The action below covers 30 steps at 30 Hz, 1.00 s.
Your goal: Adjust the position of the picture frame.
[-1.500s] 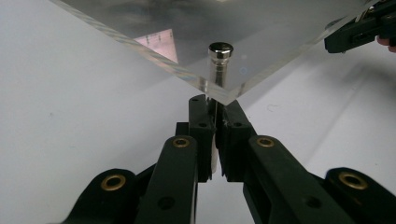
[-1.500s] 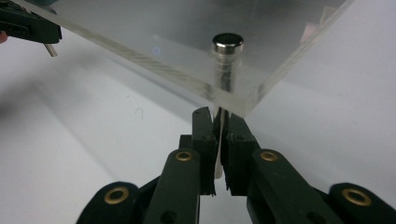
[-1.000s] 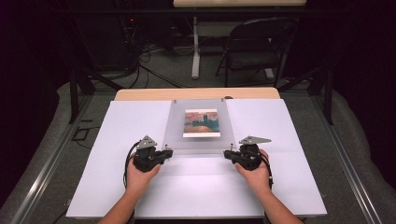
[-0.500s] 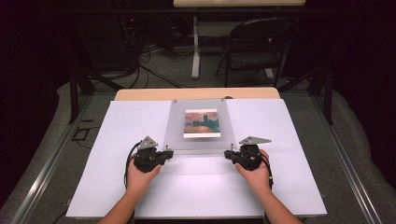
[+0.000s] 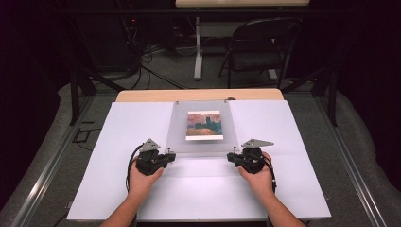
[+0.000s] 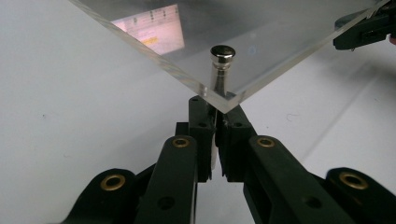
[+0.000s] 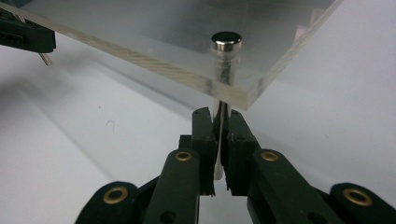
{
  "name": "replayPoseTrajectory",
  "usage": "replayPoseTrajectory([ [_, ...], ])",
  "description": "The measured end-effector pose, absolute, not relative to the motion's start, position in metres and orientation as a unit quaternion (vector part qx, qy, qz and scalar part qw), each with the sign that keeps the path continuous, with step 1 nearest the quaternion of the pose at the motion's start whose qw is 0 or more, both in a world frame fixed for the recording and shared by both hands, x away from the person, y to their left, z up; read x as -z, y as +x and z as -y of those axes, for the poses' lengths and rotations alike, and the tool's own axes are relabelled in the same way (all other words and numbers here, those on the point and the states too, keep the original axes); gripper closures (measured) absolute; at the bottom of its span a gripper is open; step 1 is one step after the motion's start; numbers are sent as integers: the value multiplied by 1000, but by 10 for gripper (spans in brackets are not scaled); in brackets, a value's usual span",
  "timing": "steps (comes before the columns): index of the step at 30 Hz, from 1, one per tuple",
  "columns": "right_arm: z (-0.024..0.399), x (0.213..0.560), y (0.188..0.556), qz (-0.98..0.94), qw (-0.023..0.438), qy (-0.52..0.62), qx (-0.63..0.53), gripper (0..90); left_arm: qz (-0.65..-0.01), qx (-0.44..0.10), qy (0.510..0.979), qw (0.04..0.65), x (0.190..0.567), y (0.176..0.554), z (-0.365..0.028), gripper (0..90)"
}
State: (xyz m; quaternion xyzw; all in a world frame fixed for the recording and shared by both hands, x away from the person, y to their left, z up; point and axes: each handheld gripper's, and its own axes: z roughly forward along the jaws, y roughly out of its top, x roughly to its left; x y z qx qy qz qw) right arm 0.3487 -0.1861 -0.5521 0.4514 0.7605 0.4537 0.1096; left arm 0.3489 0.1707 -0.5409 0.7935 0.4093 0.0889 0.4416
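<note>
A clear acrylic plate [image 5: 179, 137] lies over a small landscape picture [image 5: 204, 125] at the middle of the white board [image 5: 283, 132]. A silver pin [image 6: 222, 52] passes through the plate's near left corner, and my left gripper [image 6: 215, 109] is shut on its stem just under the plate. At the near right corner a second silver pin [image 7: 226, 42] goes through the plate [image 7: 140, 42], with my right gripper [image 7: 219, 116] shut on its stem. From above, the left gripper [image 5: 171, 155] and right gripper [image 5: 230, 156] face each other at the plate's near edge, which stands off the board.
The white board covers a wooden table whose far edge [image 5: 198, 94] shows behind the plate. A black folding chair [image 5: 260, 52] and cables [image 5: 151, 71] are on the floor beyond it. Bare white board stretches left, right and in front of the hands.
</note>
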Motion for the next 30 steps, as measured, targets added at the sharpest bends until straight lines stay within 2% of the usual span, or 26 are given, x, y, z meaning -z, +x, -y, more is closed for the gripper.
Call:
replayPoseTrajectory([
  [5,188,553,348,-755,105,455,-460,821,-413,-87,795,435,543,349,-170,848],
  [30,187,554,346,-766,116,449,-445,846,-411,-85,802,424,551,348,-170,847],
])
